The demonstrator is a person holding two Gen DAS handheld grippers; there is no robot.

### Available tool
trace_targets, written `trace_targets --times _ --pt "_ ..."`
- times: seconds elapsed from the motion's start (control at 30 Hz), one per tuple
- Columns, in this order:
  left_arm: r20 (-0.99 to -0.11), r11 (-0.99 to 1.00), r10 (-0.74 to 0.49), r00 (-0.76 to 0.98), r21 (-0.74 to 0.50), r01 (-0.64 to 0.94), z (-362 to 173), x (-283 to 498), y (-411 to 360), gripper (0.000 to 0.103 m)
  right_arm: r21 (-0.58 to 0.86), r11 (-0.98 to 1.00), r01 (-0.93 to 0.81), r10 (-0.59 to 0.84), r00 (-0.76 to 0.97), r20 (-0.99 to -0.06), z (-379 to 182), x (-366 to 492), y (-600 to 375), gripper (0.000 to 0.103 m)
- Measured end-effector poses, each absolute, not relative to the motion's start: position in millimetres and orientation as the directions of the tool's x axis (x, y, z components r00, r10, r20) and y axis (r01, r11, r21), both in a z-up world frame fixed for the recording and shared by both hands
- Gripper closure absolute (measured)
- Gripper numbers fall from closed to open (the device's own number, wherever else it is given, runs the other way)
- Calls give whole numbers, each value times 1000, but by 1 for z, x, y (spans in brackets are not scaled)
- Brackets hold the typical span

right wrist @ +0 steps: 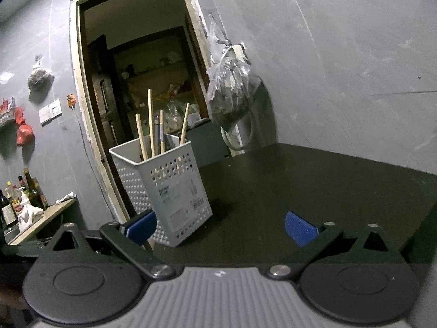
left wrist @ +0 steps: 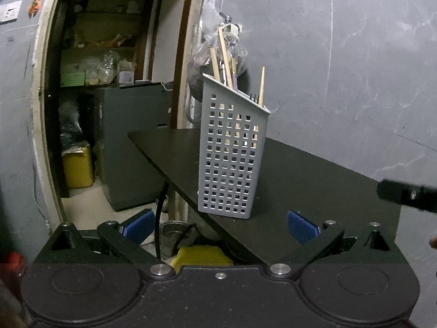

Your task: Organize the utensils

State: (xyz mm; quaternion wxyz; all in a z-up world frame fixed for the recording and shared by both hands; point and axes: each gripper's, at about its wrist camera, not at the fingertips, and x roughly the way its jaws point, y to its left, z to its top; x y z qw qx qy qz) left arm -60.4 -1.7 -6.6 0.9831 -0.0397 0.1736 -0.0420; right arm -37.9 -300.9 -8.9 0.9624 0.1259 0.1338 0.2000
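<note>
Left claw (left wrist: 221,225): we hold it released, blue pads (left wrist: 301,229) spread wide at the bottom of the frame, nothing between them; it hangs short of the table, aimed at the basket.
Right claw (right wrist: 220,227): also released and empty, pads (right wrist: 300,228) wide apart at lower centre; its left pad (right wrist: 142,225) sits just in front of the basket's near corner, whether touching we cannot tell.
Basket (left wrist: 232,150): grey, perforated, upright at frame centre in the left view, standing close to the table edge; in the right view it (right wrist: 166,188) is left of centre with a label facing us.
Utensils (right wrist: 153,128): several wooden sticks, likely chopsticks, and a darker handle stand tilted inside, tops above the rim; in the left view they (left wrist: 225,60) poke out at the basket's upper edge. They lean because the basket is wider than they are.
Table (right wrist: 314,186): dark top filling the right half of the frame; we see no loose utensil on the part in view.
Stage: with both claws empty and everything visible already in the basket, we judge the sorting near done, or between picks.
Risk: the basket stands near the edge, so a nudge from our right claw could tip it off.
Background: a doorway (right wrist: 136,68) in the upper left, a bag (right wrist: 232,93) hanging on the wall.
</note>
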Motion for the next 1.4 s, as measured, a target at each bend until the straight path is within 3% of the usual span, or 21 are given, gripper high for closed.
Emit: trace_targets --times 0.4,0.77,1.4 --pt "-314 997 -57 948 -64 39 0 -113 -10 1 202 931 -304 353 890 -288 -7 -86 -297 0" --pt "-271 999 -44 962 -36 36 8 -142 -17 1 110 941 -321 339 905 -256 8 -125 -288 0" --pt "-246 999 -40 969 -21 36 12 -163 -22 1 115 933 -342 359 909 -212 12 -146 -295 0"
